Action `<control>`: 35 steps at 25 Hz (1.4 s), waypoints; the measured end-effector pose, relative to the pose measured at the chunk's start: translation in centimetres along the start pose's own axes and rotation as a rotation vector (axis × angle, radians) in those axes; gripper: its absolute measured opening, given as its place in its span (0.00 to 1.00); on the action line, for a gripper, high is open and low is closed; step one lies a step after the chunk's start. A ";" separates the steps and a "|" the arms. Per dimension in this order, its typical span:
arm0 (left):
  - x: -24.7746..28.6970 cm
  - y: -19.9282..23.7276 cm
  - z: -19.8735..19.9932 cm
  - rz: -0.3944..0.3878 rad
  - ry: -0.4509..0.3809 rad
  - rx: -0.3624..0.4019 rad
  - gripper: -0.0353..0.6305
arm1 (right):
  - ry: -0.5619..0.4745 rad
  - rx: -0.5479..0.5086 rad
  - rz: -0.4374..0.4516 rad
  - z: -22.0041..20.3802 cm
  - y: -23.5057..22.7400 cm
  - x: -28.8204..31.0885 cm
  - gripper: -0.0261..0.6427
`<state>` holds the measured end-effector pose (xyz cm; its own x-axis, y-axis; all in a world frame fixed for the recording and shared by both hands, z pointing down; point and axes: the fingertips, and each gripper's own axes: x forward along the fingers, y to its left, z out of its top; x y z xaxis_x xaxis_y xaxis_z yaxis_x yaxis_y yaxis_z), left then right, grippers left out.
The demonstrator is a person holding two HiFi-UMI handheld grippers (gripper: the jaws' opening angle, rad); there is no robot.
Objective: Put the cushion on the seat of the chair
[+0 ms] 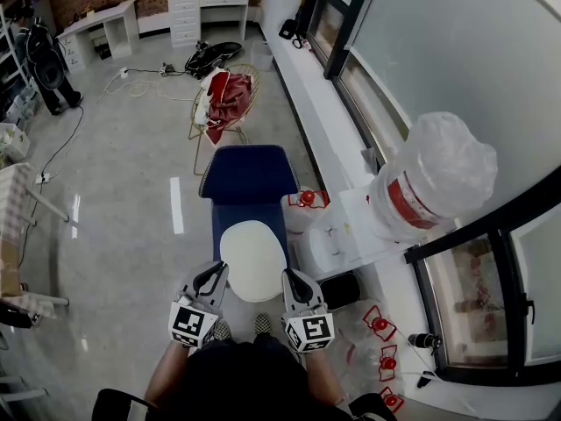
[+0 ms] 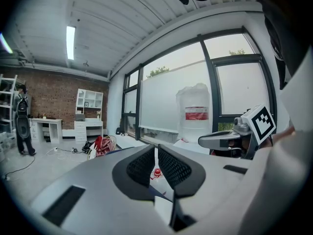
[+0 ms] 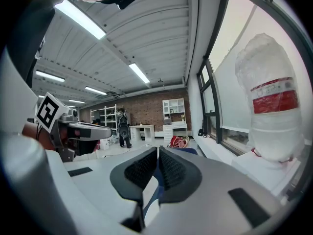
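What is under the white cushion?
The seat of the blue chair shows beyond the far edge of the cushion; its middle is covered, so whether they touch cannot be seen.

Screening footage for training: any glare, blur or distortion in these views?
Head view: sharp, evenly lit, white cushion nearly washed out, light streak on floor. Left gripper view: heavy fisheye bend, dark corners, window bright. Right gripper view: same bend, ceiling lights glaring.
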<state>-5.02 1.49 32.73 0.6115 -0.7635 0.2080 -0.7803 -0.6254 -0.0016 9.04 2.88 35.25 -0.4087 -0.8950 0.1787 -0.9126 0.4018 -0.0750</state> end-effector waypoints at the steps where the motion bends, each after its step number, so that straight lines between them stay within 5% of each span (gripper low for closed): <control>1: 0.0 0.1 0.0 -0.001 0.000 -0.004 0.11 | 0.001 0.002 -0.001 0.0 0.0 0.1 0.10; 35: 0.0 -0.1 -0.6 -0.011 0.009 0.002 0.11 | 0.002 0.016 0.009 0.1 0.2 1.0 0.08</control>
<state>-5.06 1.61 33.32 0.6191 -0.7549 0.2163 -0.7730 -0.6344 -0.0013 8.47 2.07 35.32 -0.4171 -0.8909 0.1800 -0.9088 0.4068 -0.0923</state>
